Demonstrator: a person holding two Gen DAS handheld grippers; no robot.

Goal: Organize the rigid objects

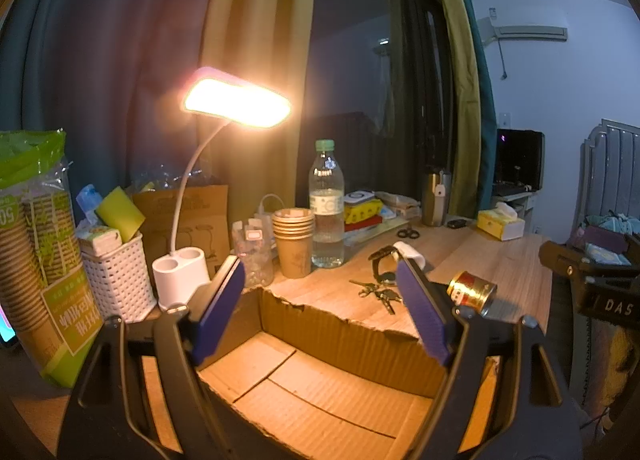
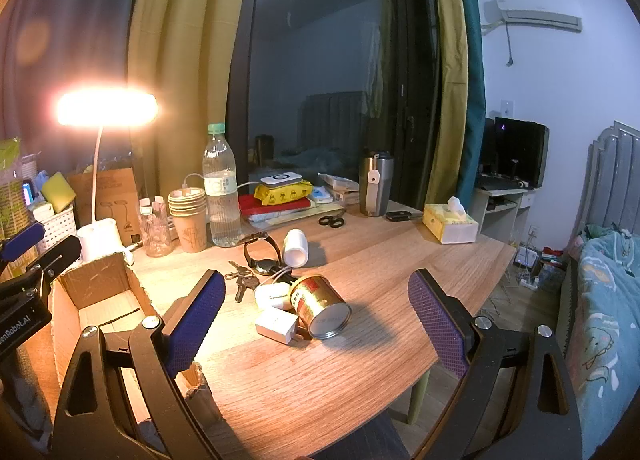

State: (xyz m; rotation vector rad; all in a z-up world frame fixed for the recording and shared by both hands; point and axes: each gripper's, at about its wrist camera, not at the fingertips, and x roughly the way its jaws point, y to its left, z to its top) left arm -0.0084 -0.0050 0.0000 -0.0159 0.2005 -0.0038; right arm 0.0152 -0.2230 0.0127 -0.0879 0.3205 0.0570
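Cardboard box (image 1: 320,376) (torn rim), both claws spread

- Red-and-gold can (image 2: 319,306)
- Brown cardboard box (image 1: 320,372)
- White lattice-pattern basket (image 1: 118,280)
- Green-capped clear bottle (image 2: 221,188)
- Yellow tissue box (image 2: 450,222)
- Blue textured gripper pads (image 2: 438,320)
- White bottle (image 2: 296,247)

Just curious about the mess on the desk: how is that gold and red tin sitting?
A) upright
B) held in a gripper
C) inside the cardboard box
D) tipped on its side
D: the gold and red tin lies on its side on the table, its round end facing the camera.
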